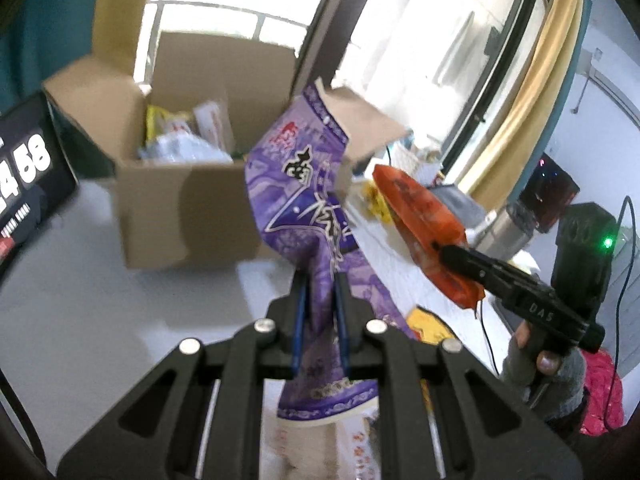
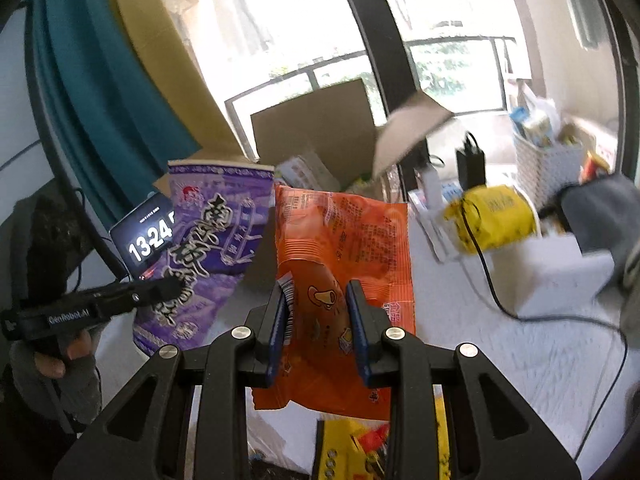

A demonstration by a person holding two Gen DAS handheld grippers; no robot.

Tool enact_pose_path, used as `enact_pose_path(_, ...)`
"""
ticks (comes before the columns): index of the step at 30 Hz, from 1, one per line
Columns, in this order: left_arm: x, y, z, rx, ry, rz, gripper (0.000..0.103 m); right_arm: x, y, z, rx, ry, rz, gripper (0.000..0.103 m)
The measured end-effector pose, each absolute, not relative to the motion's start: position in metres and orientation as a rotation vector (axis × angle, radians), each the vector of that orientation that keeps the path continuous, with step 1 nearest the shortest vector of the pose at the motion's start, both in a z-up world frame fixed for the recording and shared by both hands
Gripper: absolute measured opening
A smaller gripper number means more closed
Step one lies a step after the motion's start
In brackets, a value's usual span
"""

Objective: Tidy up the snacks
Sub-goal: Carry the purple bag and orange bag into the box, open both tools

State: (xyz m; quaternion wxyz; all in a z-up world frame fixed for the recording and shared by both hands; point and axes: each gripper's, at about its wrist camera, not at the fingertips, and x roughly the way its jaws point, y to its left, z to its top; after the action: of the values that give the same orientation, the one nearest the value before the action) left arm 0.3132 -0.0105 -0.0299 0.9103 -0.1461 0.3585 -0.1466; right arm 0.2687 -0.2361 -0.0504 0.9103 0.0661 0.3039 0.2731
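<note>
A dark tablet (image 2: pixel 149 229) showing a white clock readout leans at the table's left edge. Teal and tan curtains (image 2: pixel 100 80) hang before a bright window (image 2: pixel 452 64). A black cable (image 2: pixel 488 280) trails across the white tabletop (image 2: pixel 540 344). A steel flask (image 1: pixel 505 229), perhaps a thermos, stands near a black device with a green light (image 1: pixel 585 248).

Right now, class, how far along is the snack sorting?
Done: several packets already lie inside the open cardboard box. In hand: the left gripper clamps a purple snack bag, the right gripper an orange snack bag, both held above the table. Left: yellow packets lie below.
</note>
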Motion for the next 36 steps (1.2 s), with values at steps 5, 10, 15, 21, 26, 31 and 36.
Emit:
enact_pose_path(5, 0.324, 0.018, -0.013, -0.305, 0.684, -0.268, 0.013, 0.282, -0.219, -0.032, 0.099, 0.594, 0.582, 0.031)
enact_pose_path(10, 0.343, 0.034, -0.001, -0.304, 0.646, -0.245, 0.014, 0.295, -0.209, -0.015, 0.07, 0.552, 0.588, 0.031)
enact_pose_path(15, 0.368, 0.04, 0.006, -0.296, 0.614, -0.233, 0.014, 0.313, -0.203, 0.002, 0.052, 0.501, 0.583, 0.031)
enact_pose_path(21, 0.414, 0.04, 0.009, -0.288, 0.595, -0.228, 0.014, 0.337, -0.2, 0.013, 0.045, 0.462, 0.595, 0.031)
enact_pose_path(26, 0.452, 0.031, 0.001, -0.278, 0.606, -0.236, 0.014, 0.356, -0.2, 0.012, 0.043, 0.453, 0.598, 0.031)
enact_pose_path(31, 0.501, 0.016, -0.015, -0.275, 0.631, -0.248, 0.014, 0.373, -0.207, 0.01, 0.04, 0.452, 0.584, 0.031)
enact_pose_path(36, 0.546, 0.001, -0.037, -0.237, 0.695, -0.217, 0.022, 0.387, -0.216, 0.009, 0.037, 0.459, 0.555, 0.031)
